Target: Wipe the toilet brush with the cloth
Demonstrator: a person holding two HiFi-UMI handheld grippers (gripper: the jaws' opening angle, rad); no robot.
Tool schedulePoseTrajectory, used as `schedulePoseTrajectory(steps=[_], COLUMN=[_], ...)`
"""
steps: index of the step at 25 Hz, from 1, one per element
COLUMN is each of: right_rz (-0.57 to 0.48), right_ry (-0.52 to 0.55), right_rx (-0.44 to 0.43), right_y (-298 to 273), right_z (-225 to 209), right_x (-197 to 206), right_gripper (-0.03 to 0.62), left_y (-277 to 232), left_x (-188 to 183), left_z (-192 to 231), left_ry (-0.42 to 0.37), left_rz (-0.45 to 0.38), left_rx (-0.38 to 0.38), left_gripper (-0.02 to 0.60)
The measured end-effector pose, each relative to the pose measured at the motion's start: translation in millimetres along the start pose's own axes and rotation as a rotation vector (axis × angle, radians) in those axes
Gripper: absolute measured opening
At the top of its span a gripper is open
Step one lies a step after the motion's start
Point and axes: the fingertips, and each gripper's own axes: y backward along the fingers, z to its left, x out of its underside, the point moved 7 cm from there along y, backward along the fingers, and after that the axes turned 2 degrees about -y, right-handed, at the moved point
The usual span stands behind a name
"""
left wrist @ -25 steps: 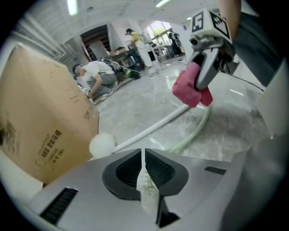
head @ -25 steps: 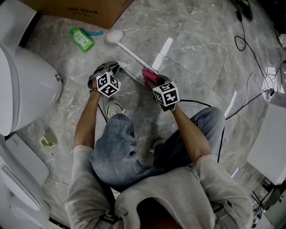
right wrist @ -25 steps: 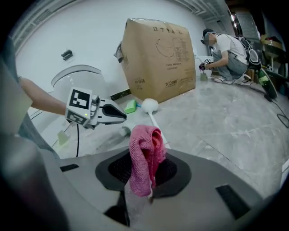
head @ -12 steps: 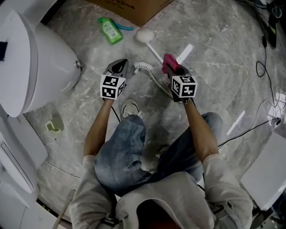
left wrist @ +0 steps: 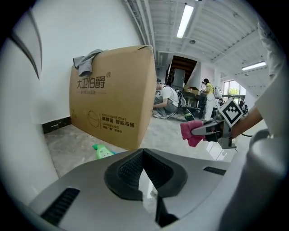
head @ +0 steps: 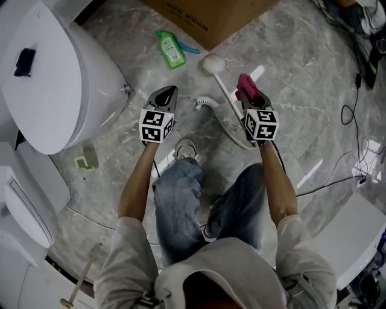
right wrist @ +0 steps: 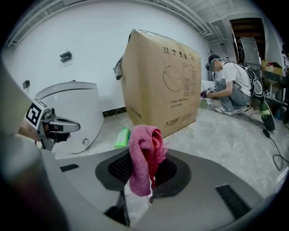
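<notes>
Grey marble floor (head: 108,175) spreads under a crouching person, with a toilet (head: 66,78) at the left and a cardboard box (head: 211,18) beyond. The toilet brush (head: 211,64) lies on the floor between the two tools, its white head near the box, and neither tool holds it. The right gripper (head: 247,96) pinches the pink cloth (head: 244,83) near the shaft, apparently clear of it. The left gripper (head: 167,92) is pressed together on nothing. No wiping contact shows, so next the left gripper probably has to spread, take the handle and steady it for the cloth.

A mock bathroom inside a workshop hall: white toilet (head: 60,78) on marbled floor (head: 301,72), cardboard box (left wrist: 113,97), loose cables (head: 360,172), exposed ceiling strip lights (left wrist: 185,20).
</notes>
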Motion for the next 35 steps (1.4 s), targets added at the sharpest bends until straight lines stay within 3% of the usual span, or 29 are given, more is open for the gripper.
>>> schedulePoseTrajectory(steps=[9,19,26,35], right_rz=[0.044,-0.031,-0.123,-0.228], right_ry=[0.016,-0.040,-0.020,0.011], right_rx=[-0.027,0.001,0.034,0.069], right_y=[112.8,261.1,359.3,462.5], right_z=[37.5,61.2,65.9,77.2], right_x=[-108.6,-247.0,-330.7,-378.6], right_gripper=[0.115,0.115,0.115,0.115], left_y=[88.3,215.1,269.3,334.1], left_x=[-111.7,-255.8,-357.1,-450.0], left_z=[-19.5,-80.7,-116.3,-150.9], left_ry=[0.075,0.049,0.008,-0.055], left_rz=[0.042,0.045,-0.024,-0.135], left_rx=[-0.036,-0.078,-0.065,-0.062], left_gripper=[0.018,0.018,0.018,0.018])
